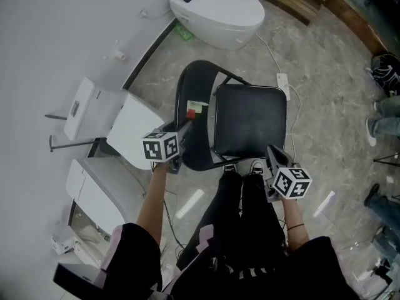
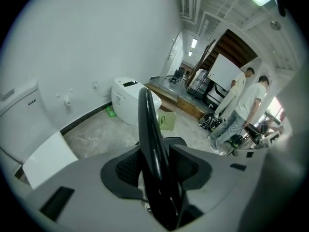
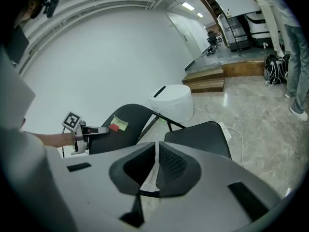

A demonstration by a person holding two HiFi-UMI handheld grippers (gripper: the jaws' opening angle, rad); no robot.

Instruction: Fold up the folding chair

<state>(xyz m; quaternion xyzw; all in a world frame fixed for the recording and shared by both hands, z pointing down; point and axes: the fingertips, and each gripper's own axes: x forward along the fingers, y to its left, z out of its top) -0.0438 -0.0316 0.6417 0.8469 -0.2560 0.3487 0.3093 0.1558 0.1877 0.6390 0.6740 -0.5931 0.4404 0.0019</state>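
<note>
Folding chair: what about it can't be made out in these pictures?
Feet and hinges: head view, hidden under the seat and backrest.
Writing on the backrest's note: too small in head and right gripper views.
Whether the left gripper jaws press the backrest: left gripper view, dark backrest edge blends into the dark pads.

- The head view looks steeply down from above the person, close over the folding chair, with the left gripper and the right gripper low in the frame.
- The left gripper view looks along its own jaws, very near the chair's backrest, which it sees edge-on, and faces a white toilet by the wall.
- The right gripper view looks from the chair's front edge across the seat towards the same toilet, and takes in the left gripper.
- All three views share the chair and the toilet.
</note>
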